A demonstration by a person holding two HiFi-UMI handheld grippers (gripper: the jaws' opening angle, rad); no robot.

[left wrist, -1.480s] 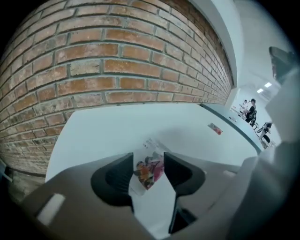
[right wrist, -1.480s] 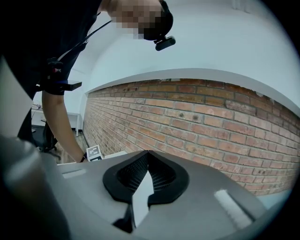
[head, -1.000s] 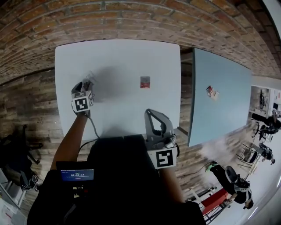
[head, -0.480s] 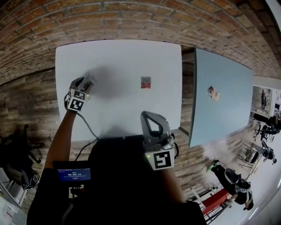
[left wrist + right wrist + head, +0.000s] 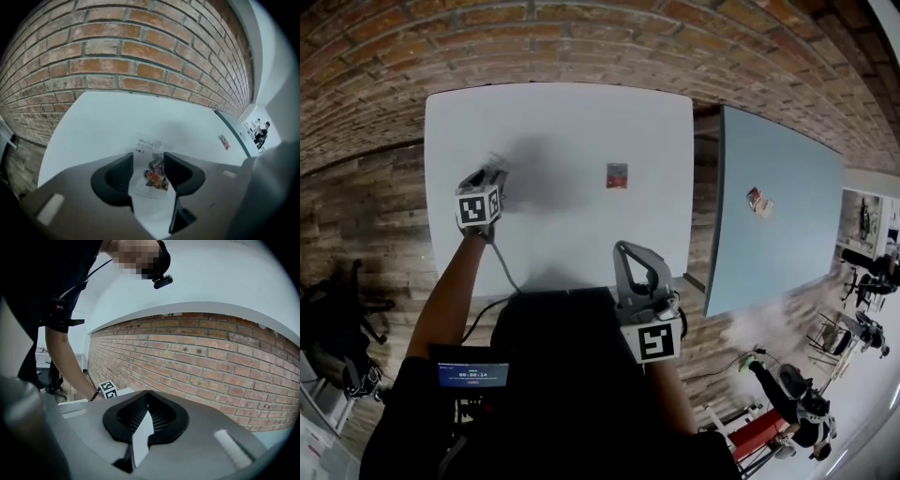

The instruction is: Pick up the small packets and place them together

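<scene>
A small white packet with a colourful print (image 5: 151,169) sits between the jaws of my left gripper (image 5: 148,161), which are closed on its two side edges. Its printed top pokes out past the fingertips. From the head view this gripper (image 5: 490,176) is over the left part of the white table (image 5: 553,122), with the packet (image 5: 495,166) at its tip. A second, red packet (image 5: 617,175) lies flat near the table's middle, also seen as the red packet (image 5: 224,141) far right. My right gripper (image 5: 628,251) hovers at the table's near edge, shut and empty (image 5: 146,397).
A grey-blue table (image 5: 778,216) stands to the right with a third packet (image 5: 757,200) on it. A brick wall (image 5: 581,47) runs behind both tables. A wooden floor lies on the left. A cable hangs from the left gripper.
My left gripper swung a little to the left and came back, the packet staying between its jaws. The right gripper has hardly moved.
</scene>
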